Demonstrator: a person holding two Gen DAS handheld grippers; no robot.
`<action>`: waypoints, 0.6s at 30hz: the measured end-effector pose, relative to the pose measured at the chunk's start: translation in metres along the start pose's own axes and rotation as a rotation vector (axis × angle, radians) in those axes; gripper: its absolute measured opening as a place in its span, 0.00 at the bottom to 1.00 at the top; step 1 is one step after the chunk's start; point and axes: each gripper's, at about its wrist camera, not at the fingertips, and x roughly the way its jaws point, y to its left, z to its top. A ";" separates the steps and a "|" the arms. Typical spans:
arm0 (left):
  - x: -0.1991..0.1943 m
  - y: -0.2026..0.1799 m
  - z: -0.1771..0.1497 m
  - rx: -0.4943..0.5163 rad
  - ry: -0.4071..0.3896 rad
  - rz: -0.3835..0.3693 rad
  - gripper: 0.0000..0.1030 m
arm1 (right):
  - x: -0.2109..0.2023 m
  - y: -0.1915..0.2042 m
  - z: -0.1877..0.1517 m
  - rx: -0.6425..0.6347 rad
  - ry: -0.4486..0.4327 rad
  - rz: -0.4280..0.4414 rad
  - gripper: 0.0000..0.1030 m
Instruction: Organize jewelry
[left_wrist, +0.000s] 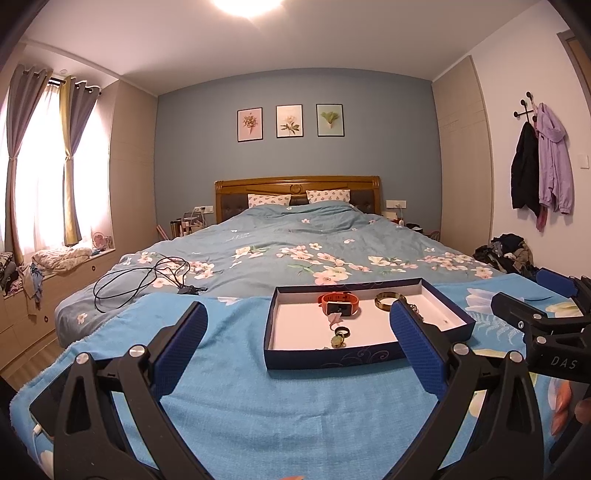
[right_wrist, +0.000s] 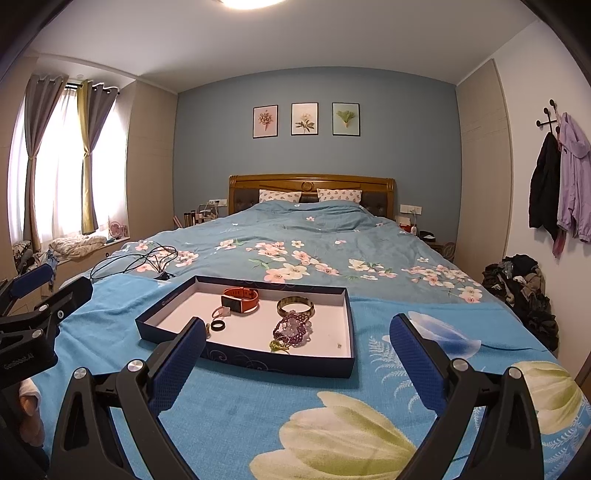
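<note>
Both tongs, left (left_wrist: 297, 332) & right (right_wrist: 297, 345), spread wide, empty, low before tray (right_wrist: 347, 325) on bed; watch (right_wrist: 240, 300), bangle (right_wrist: 295, 306), beads (right_wrist: 291, 328) w/in easy reach.

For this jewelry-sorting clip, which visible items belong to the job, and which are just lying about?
Job items:
- shallow box
- orange watch
- bangle
- purple bead bracelet
- black ring
- left hand-held gripper, open
- right hand-held gripper, open

Lying about:
- black cable on the bed
- hanging jackets
- clothes pile on the floor
</note>
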 end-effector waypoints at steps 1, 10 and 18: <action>0.000 0.000 0.000 0.000 0.001 0.000 0.94 | 0.000 0.000 0.000 -0.001 0.002 0.001 0.93; 0.001 0.001 0.000 -0.004 0.005 0.002 0.94 | 0.001 0.000 0.001 0.005 0.010 0.005 0.93; 0.004 0.004 -0.001 -0.010 0.016 0.005 0.94 | 0.004 0.000 0.003 0.009 0.012 0.010 0.93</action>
